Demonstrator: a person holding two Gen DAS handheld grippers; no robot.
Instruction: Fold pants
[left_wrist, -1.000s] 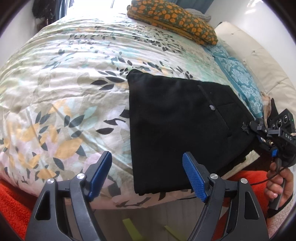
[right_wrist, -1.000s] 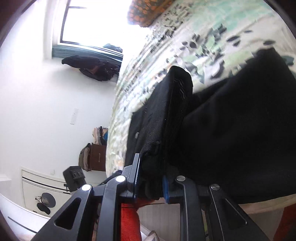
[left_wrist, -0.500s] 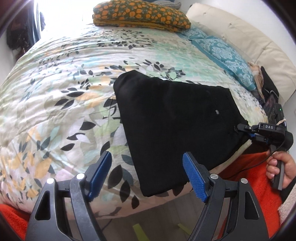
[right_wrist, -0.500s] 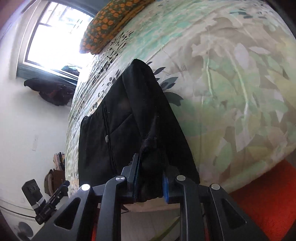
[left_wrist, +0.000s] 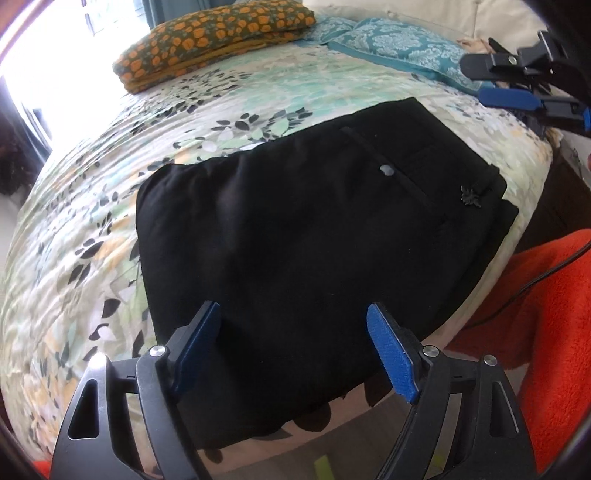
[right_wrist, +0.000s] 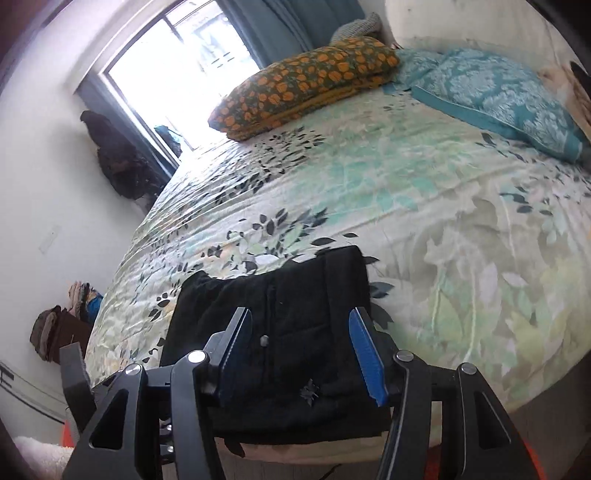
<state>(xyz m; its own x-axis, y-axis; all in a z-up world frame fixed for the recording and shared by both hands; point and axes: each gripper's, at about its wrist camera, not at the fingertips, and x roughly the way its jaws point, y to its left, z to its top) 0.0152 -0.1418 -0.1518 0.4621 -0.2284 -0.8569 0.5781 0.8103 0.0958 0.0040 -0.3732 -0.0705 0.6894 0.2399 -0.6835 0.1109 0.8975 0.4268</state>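
Note:
The black pants (left_wrist: 295, 251) lie folded into a flat block near the front edge of the bed (left_wrist: 92, 192); a back pocket with a pale button faces up. They also show in the right wrist view (right_wrist: 288, 325). My left gripper (left_wrist: 295, 350) is open and empty, hovering over the near end of the pants. My right gripper (right_wrist: 301, 354) is open and empty, above the waistband end; it also shows in the left wrist view (left_wrist: 517, 88) at the upper right, apart from the pants.
The bed has a leaf-print cover (right_wrist: 406, 184). An orange-patterned pillow (left_wrist: 214, 40) and a teal pillow (left_wrist: 399, 48) lie at the head. An orange-red rug or blanket (left_wrist: 535, 314) lies right of the bed. A window (right_wrist: 177, 74) is on the far side.
My right gripper has opened and let go of the pants' edge, then lifted away. The pants now lie flat. My left gripper has moved closer over their near end.

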